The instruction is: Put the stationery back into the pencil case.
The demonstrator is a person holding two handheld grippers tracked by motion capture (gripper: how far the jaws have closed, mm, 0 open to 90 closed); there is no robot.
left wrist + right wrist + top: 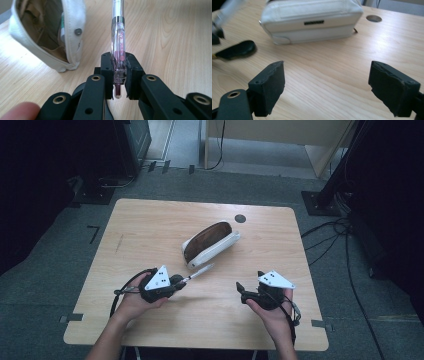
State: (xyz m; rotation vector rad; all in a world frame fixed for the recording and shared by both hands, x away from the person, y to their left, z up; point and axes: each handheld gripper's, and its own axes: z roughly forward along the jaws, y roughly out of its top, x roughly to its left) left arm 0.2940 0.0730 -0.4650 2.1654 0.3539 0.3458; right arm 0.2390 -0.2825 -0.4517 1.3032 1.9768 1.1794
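Note:
A clear pen [200,271] with a reddish core is clamped between the pads of my left gripper [184,280], which is shut on it. In the left gripper view the pen [119,37] stands up from the gripper [119,72] and points past the mouth of a white pouch [70,30]. The pouch [210,244] lies open on its side at the middle of the wooden table [150,220], showing a brown lining. My right gripper [250,280] hovers open at the front right, with nothing between its jaws [327,85]; the pouch's white side [312,22] lies ahead of it.
A round cable hole [240,218] sits in the tabletop behind the pouch. A small white-and-green item [62,27] lies inside the pouch. Grey carpet, cables and dark stands [330,195] surround the table.

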